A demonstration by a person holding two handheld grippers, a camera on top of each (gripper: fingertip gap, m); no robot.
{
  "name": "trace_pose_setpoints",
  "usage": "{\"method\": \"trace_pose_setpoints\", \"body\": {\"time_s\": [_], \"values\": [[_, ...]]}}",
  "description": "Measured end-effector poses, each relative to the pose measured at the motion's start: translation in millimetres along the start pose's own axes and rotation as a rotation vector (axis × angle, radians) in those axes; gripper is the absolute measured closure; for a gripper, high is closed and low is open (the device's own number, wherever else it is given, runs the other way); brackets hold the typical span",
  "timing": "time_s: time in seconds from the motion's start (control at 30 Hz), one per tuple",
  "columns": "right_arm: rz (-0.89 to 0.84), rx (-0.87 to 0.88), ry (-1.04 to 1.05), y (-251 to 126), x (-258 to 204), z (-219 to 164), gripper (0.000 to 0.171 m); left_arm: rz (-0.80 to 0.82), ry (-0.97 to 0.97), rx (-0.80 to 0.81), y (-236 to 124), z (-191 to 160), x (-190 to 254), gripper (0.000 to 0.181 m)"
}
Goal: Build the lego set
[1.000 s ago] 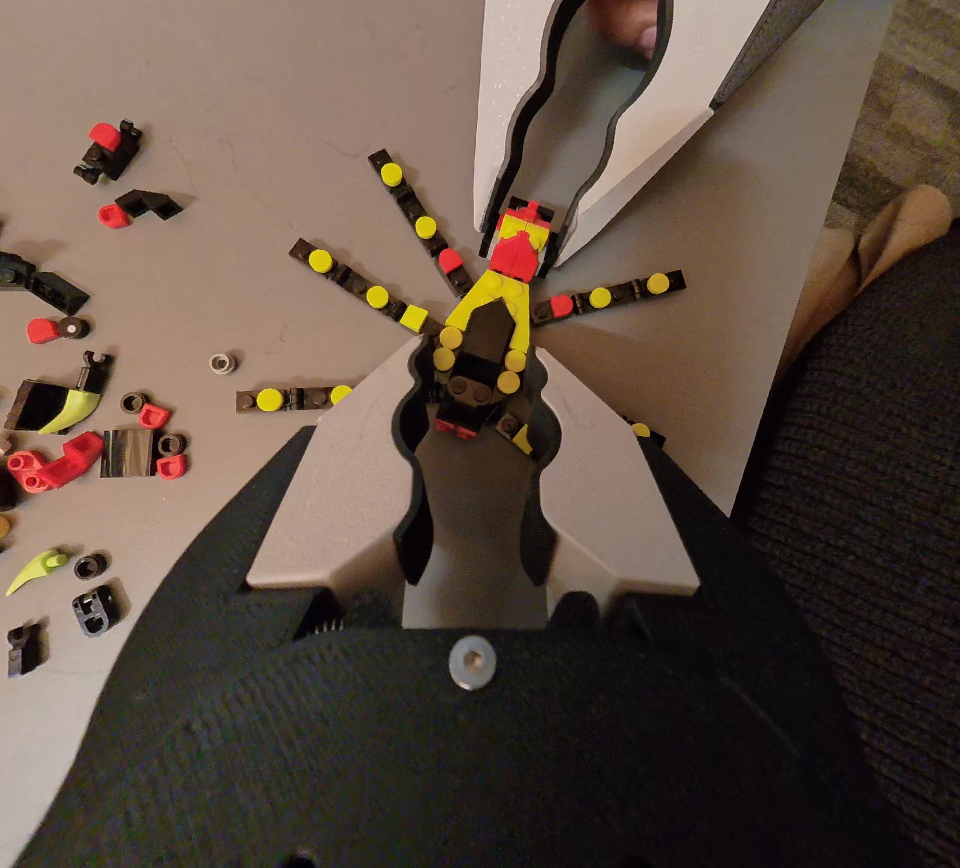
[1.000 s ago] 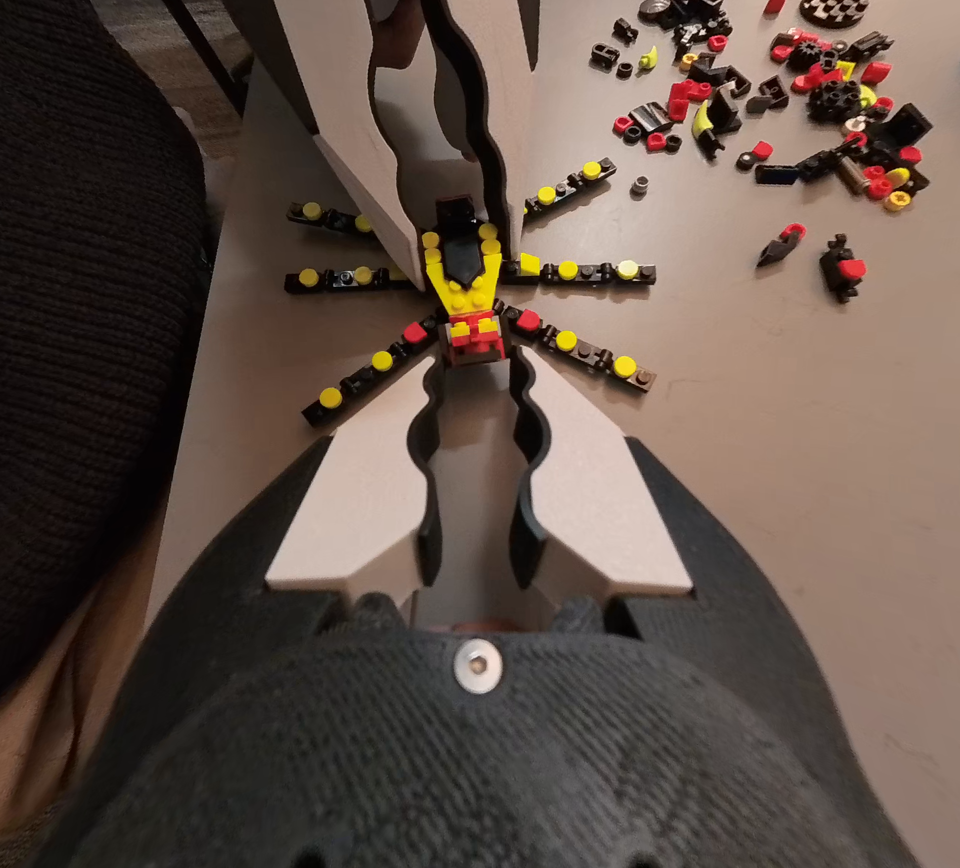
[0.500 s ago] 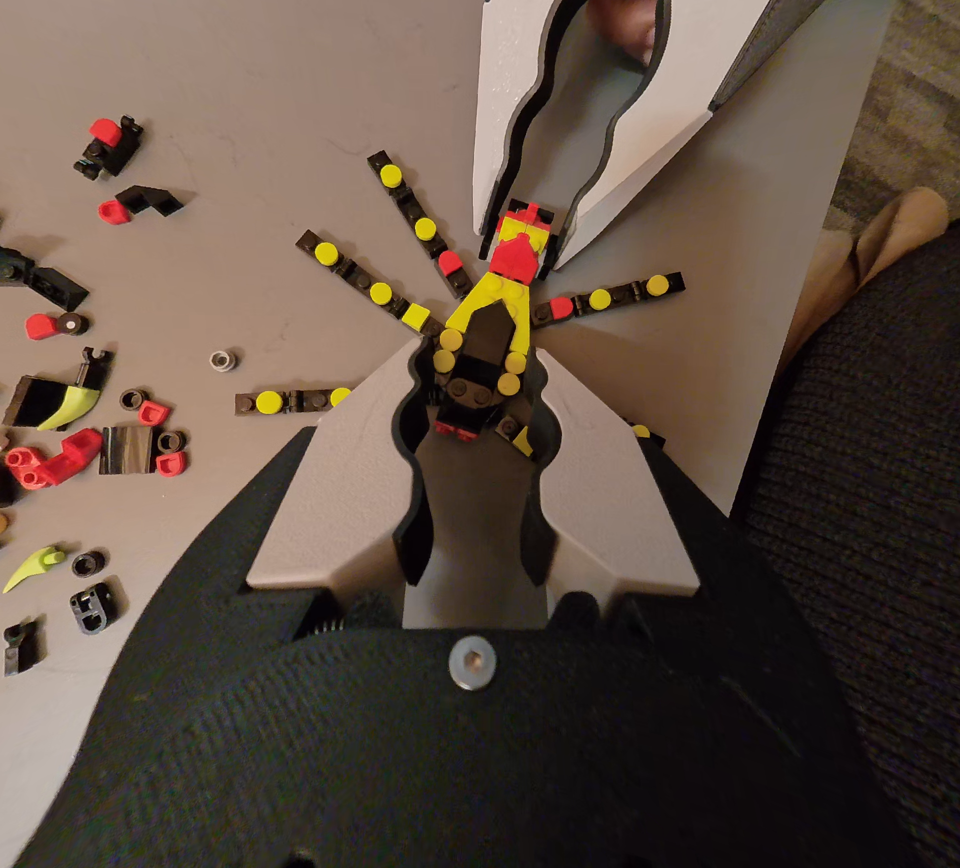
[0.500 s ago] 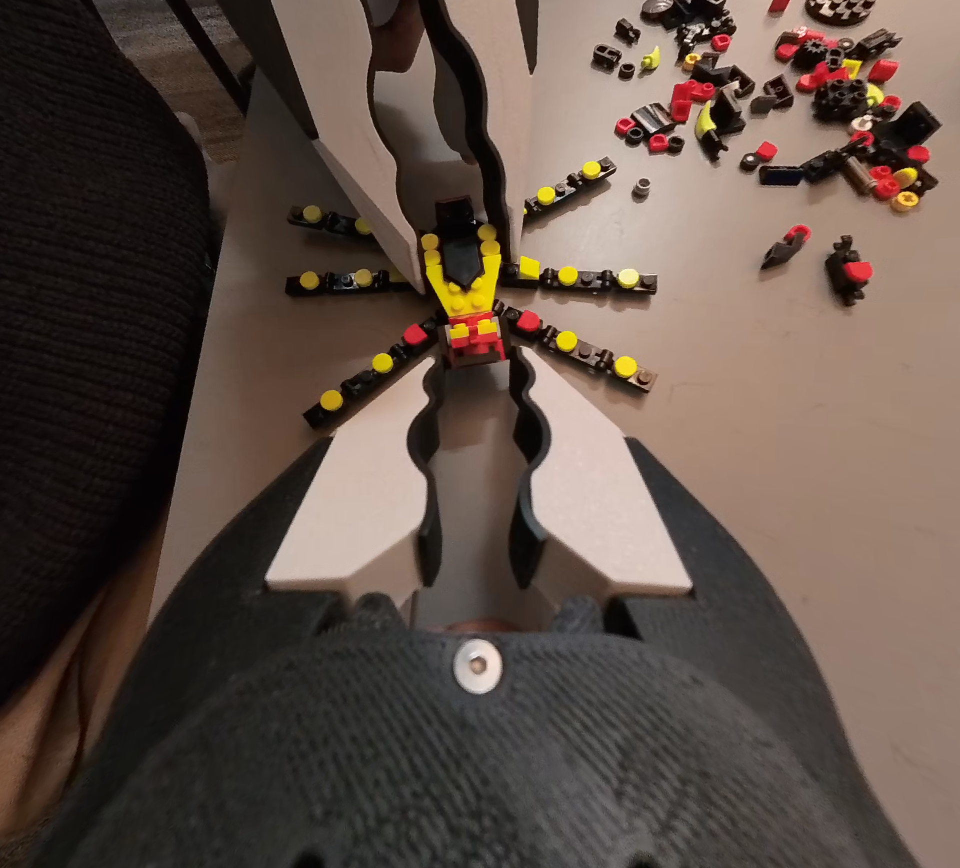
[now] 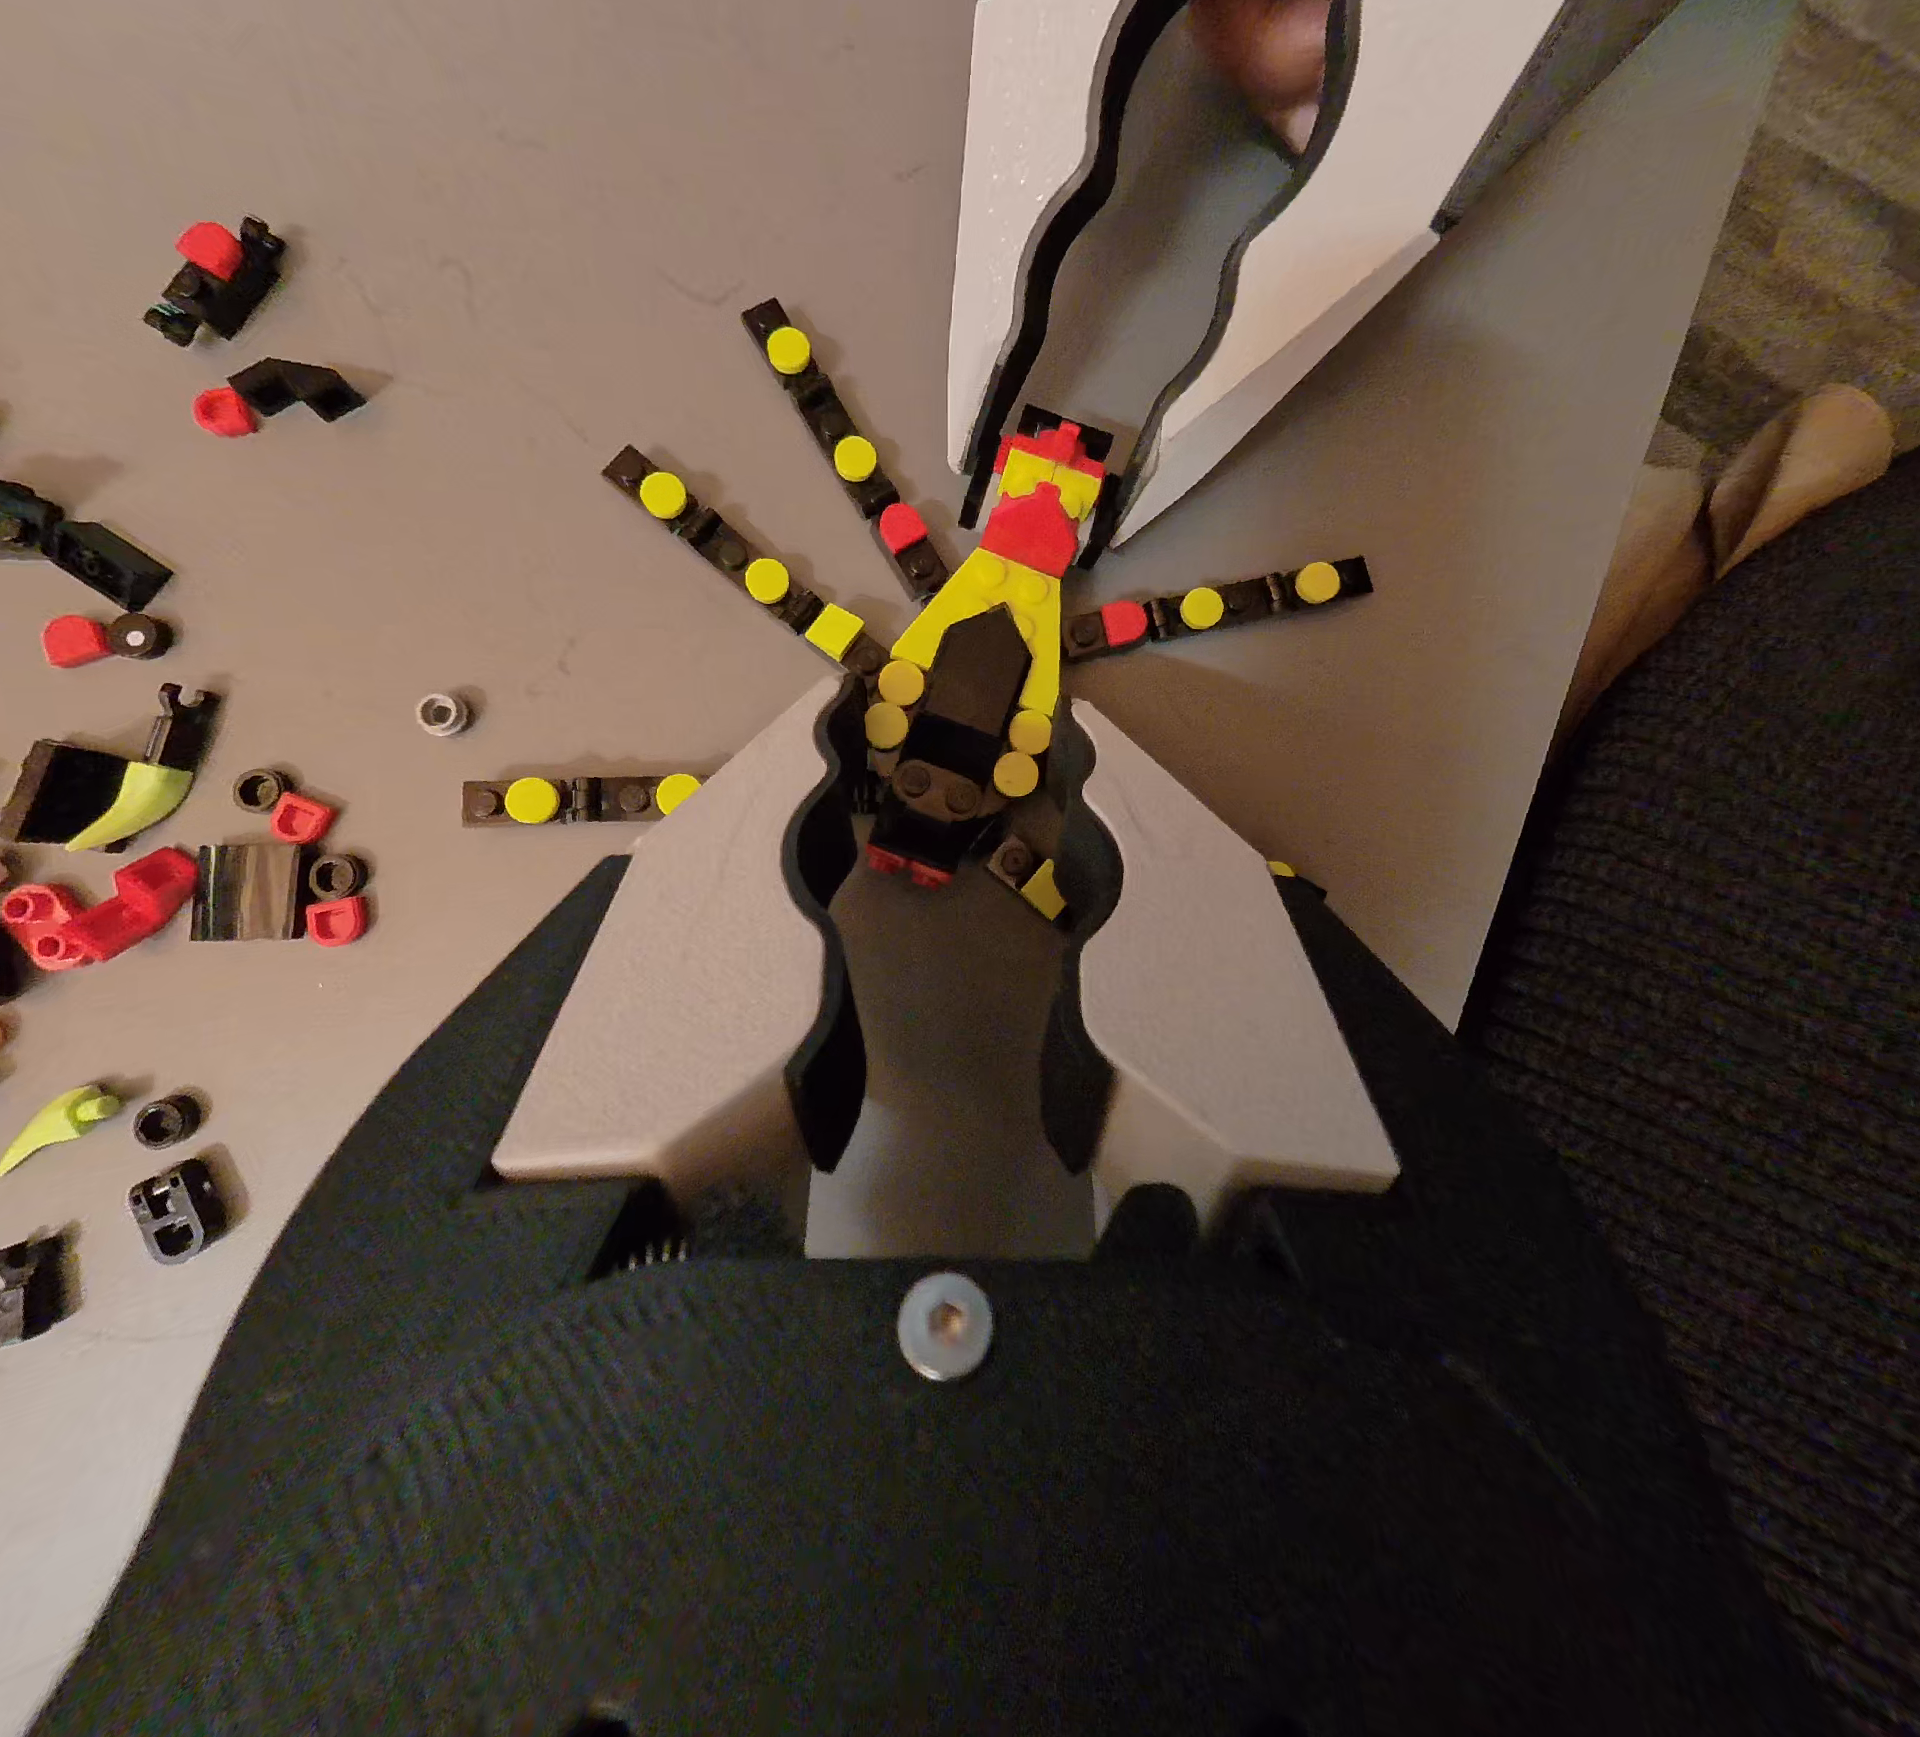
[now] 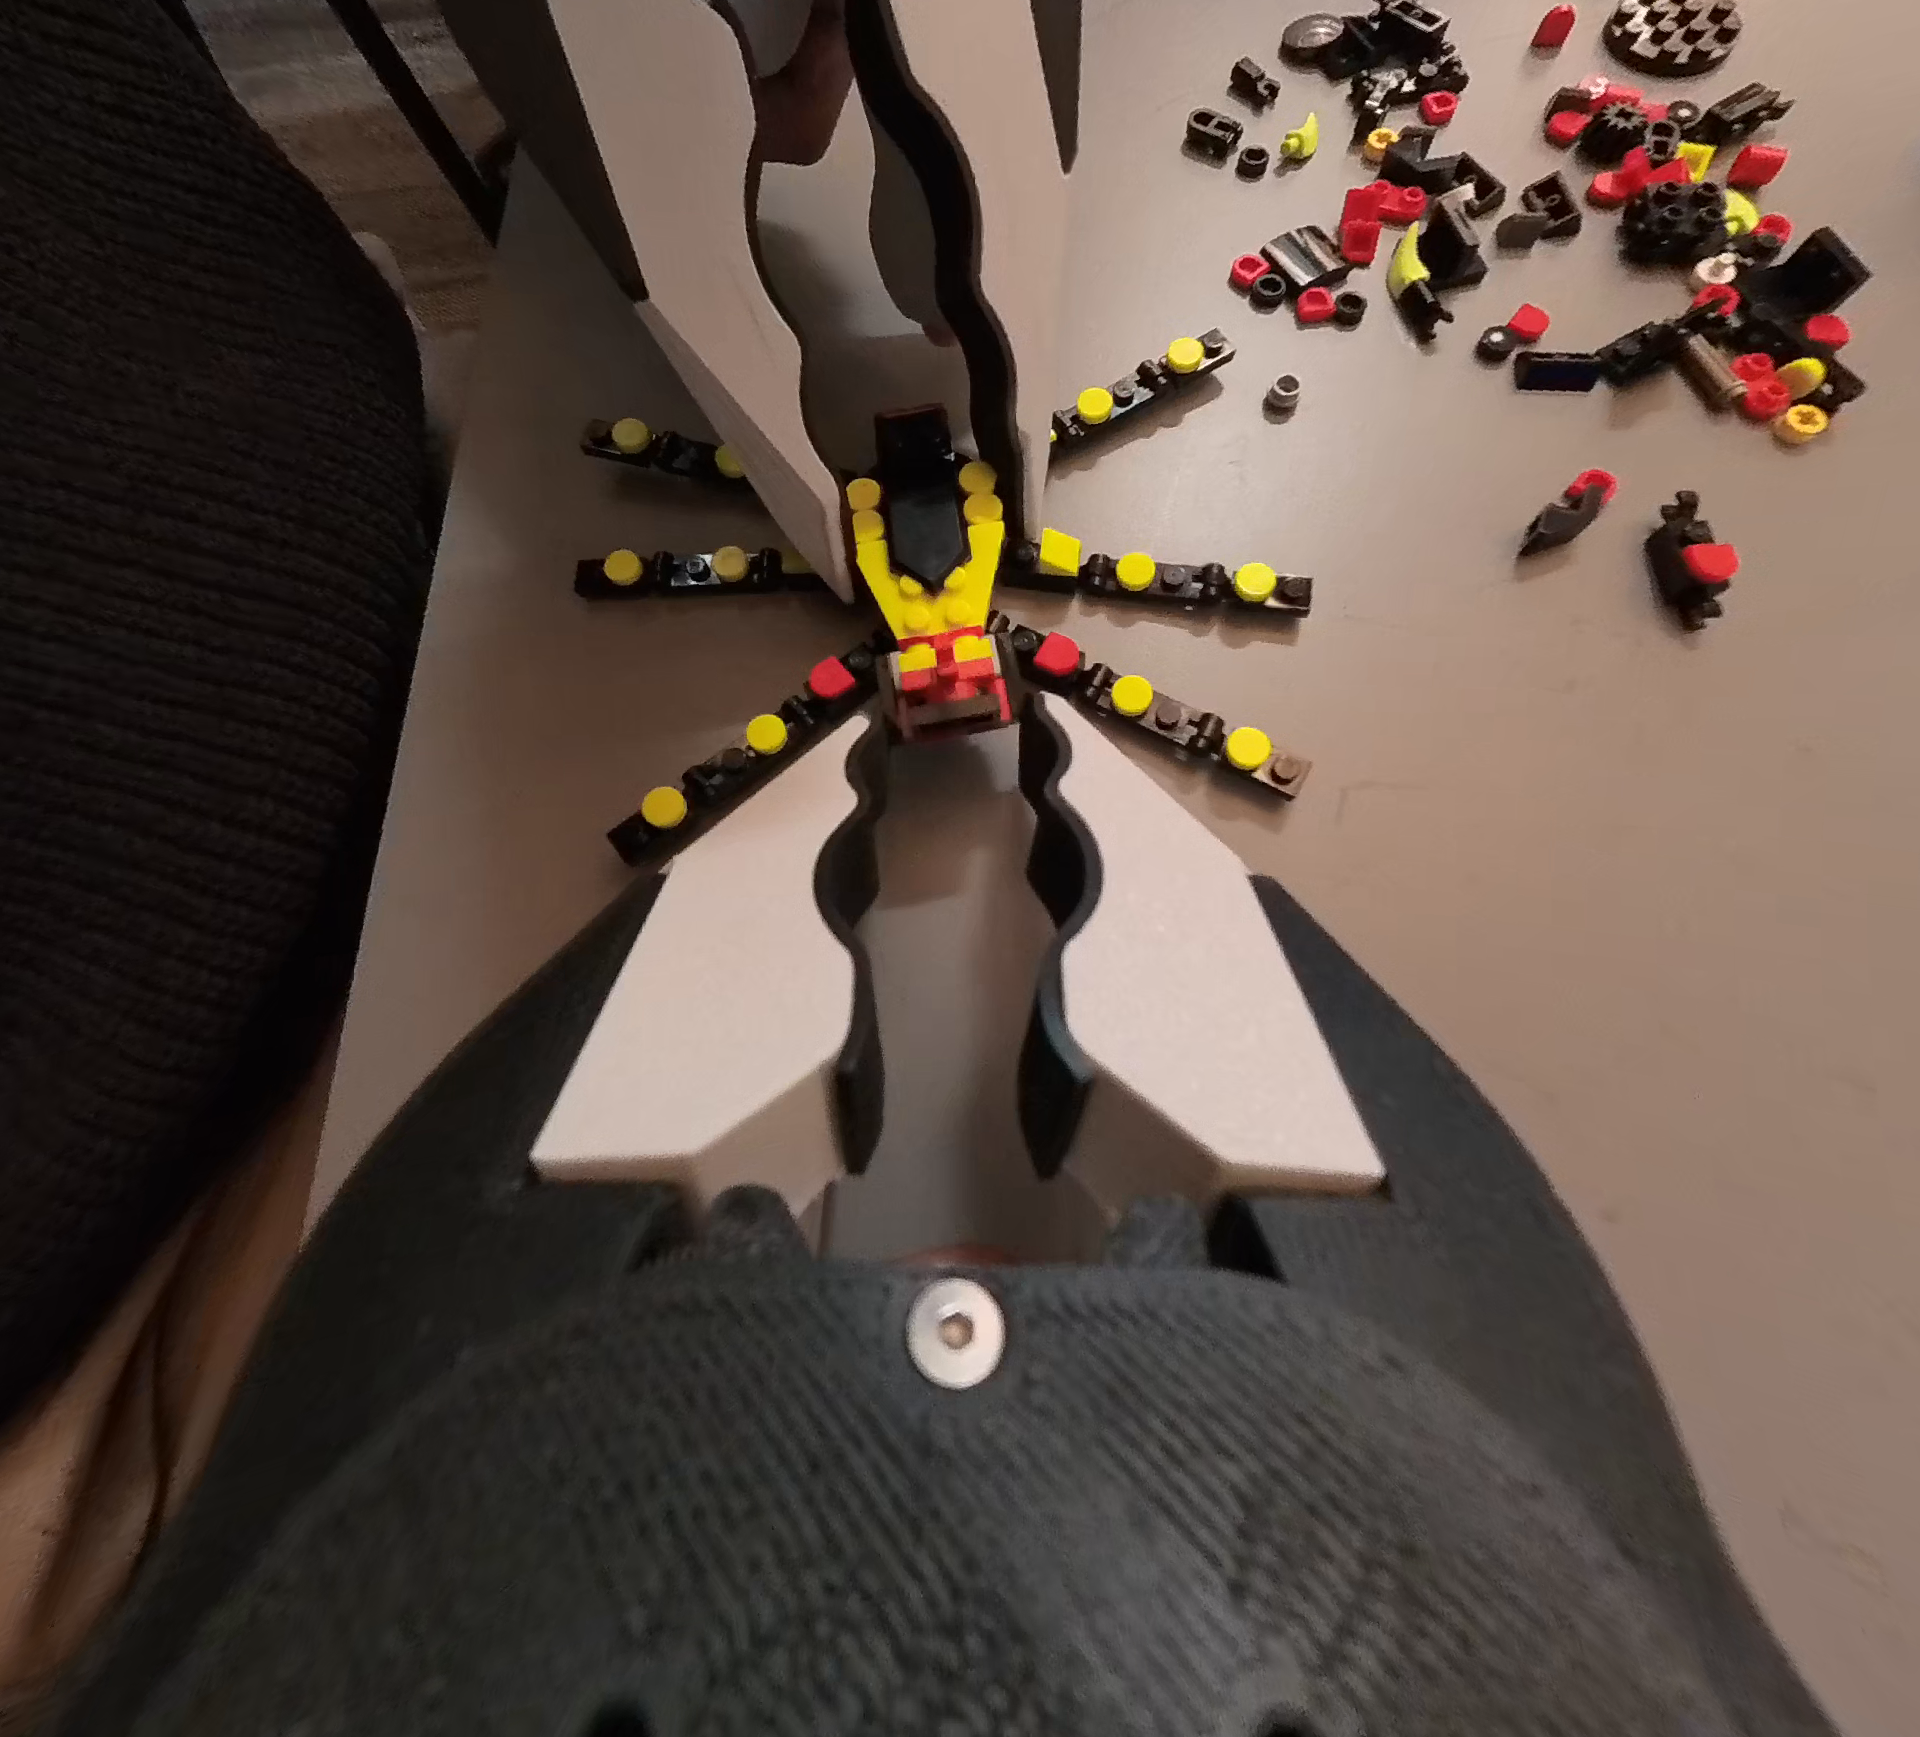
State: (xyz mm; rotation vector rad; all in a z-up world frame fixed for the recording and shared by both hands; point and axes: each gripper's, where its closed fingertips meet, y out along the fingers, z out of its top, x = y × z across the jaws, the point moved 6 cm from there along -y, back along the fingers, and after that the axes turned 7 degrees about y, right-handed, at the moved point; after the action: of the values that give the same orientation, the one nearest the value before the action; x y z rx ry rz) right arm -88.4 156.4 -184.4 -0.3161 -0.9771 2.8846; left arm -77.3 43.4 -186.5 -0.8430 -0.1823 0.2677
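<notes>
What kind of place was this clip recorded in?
Probably a home or casual room: a plain grey table strewn with loose lego pieces, a carpeted floor past its edge, and a seated person's lap close by.

The spider model was yellow, black and red, its black legs dotted yellow; the loose bricks were black, red and lime on the grey-brown table
</notes>
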Motion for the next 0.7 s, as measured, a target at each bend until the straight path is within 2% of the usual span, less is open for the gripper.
{"method": "trace_pose_setpoints", "body": {"time_s": [0.5,0.7], "values": [[0.023,-0.037,0.005,2.9,-2.5,-5.2,0.146,-0.042,0.002,-0.012,-0.9,0.6,1.7,0.147],[-0.026,-0.06,0.02,0.8,-7.4,-11.8,0.146,-0.01,0.01,0.017,-8.5,4.9,1.2,0.145]]}}
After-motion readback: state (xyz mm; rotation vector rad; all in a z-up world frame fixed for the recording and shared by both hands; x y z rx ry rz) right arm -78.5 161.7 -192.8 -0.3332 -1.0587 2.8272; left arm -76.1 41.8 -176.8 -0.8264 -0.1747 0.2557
